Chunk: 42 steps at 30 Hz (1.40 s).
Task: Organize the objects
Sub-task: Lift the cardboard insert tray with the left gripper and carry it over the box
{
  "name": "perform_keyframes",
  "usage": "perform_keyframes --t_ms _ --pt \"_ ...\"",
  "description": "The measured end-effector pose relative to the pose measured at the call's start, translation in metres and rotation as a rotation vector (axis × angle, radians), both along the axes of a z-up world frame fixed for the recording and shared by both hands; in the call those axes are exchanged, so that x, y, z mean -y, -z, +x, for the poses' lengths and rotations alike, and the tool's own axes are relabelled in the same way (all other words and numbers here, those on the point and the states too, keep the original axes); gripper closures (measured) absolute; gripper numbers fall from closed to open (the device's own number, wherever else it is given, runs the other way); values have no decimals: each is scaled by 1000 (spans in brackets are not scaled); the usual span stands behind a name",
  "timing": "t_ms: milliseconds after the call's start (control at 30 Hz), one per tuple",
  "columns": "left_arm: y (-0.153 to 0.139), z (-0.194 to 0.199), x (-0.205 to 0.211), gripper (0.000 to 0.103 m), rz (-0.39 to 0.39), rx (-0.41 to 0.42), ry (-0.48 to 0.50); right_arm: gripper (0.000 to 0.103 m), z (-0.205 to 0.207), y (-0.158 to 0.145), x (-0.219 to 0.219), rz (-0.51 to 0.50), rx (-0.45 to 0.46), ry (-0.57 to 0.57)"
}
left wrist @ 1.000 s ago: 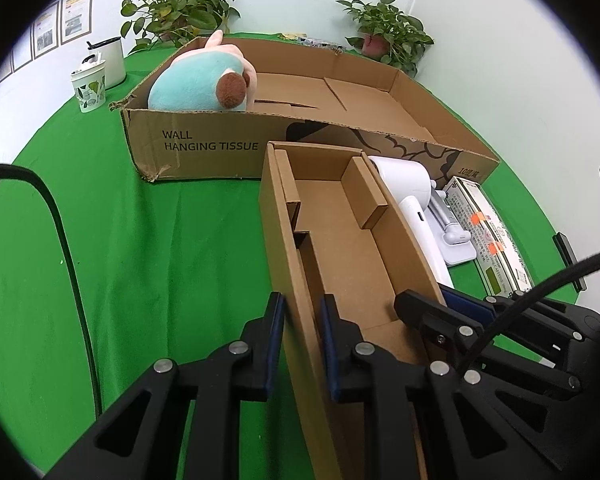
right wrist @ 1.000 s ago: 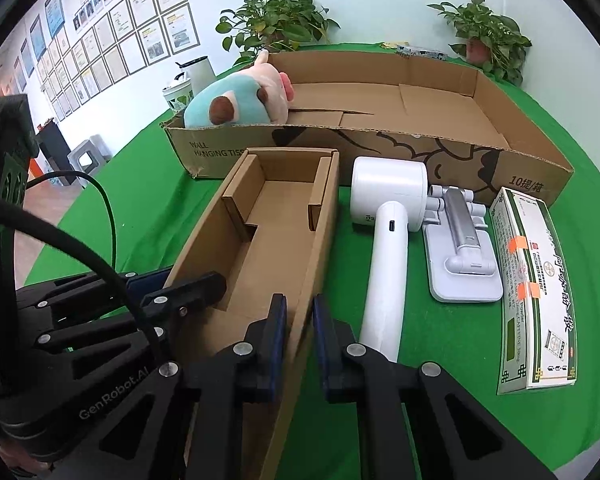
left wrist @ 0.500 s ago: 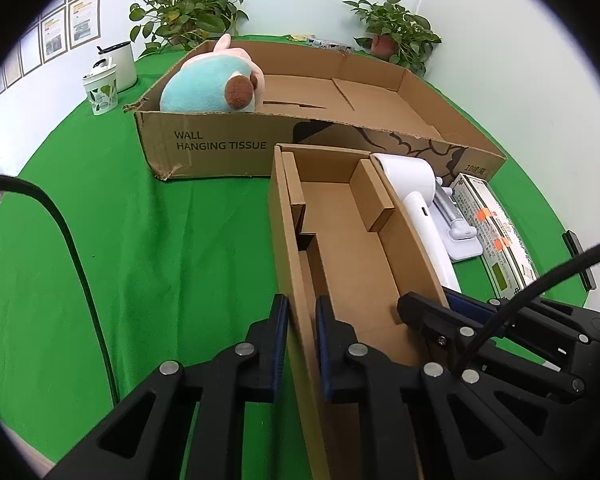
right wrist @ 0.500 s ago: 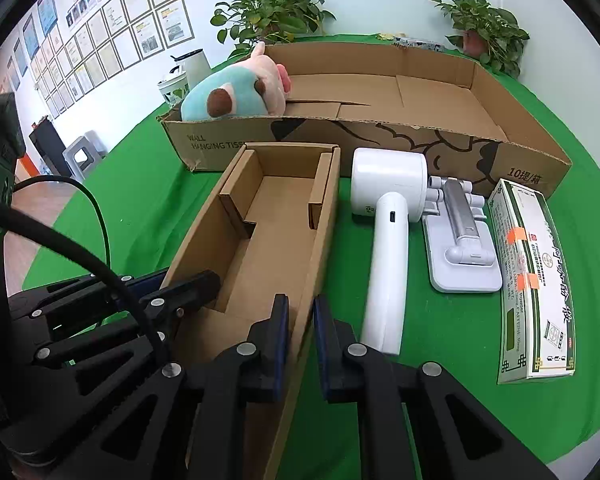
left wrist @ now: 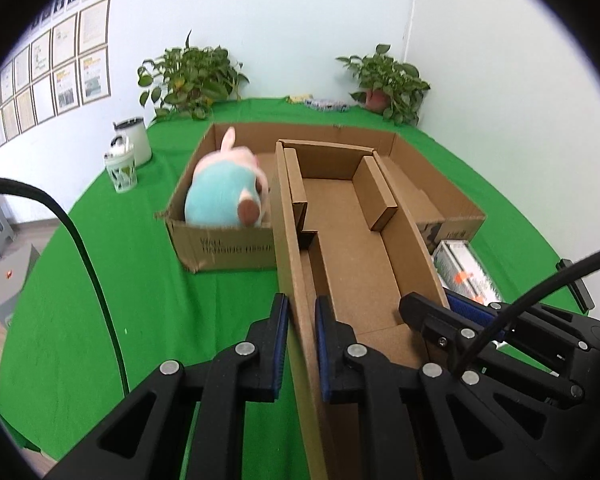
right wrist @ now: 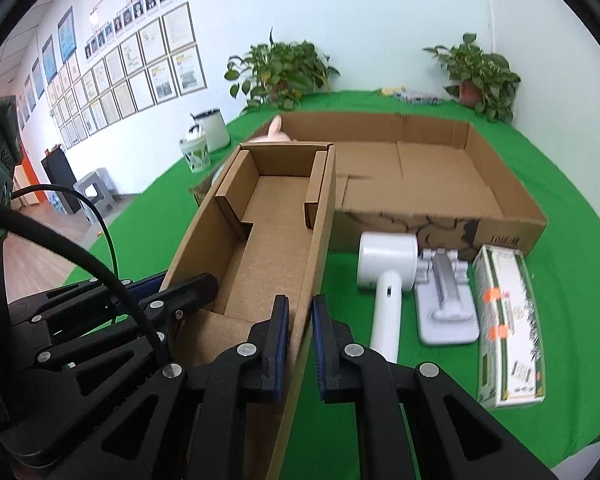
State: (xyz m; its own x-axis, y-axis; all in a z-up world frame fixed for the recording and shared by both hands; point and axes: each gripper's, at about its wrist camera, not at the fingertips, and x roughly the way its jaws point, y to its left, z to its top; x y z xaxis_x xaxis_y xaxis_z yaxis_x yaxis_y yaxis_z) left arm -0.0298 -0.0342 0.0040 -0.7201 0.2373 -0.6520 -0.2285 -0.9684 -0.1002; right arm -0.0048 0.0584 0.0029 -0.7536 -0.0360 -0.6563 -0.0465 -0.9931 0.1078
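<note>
We're carrying the narrow box [left wrist: 352,240], each gripper clamped on one long wall: the left gripper [left wrist: 300,344] is pinching the left wall, the right gripper [right wrist: 300,340] the right wall, jaws closed tight on cardboard both sides. The box is empty and looks to be off the green table [left wrist: 80,300], its far end poking over the near wall of the big tray [right wrist: 440,184]. So we're guessing this is the lift-and-place step, box going into the tray. Next move probably calls for keeping both hands level so the box isn't twisting, clearing the tray's near wall, and setting it down right of the plush [left wrist: 224,196].

The left view is showing the plush sitting in the tray's left corner; the right view is only catching its ear. The right view is giving us the stuff on the table right of the box: the white dryer [right wrist: 386,280], the grey stand [right wrist: 446,300] and the carton [right wrist: 508,320], mostly hidden in the left view.
</note>
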Motion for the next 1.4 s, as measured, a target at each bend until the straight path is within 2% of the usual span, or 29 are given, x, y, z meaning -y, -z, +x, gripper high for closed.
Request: perform_keyframes --t_ms 433,767,1100,1400 --pt "-81 -45 -32 92 10 -190 45 94 -23 -92 -42 44 -216 51" --pt "-107 -75 -49 92 14 -239 61 93 -40 -136 -70 62 -275 75" --pt "-117 -109 -46 92 15 -253 31 93 -90 -156 -77 77 -276 55" --pt "-108 -147 -49 92 20 -203 21 93 -150 -147 -88 47 -231 50"
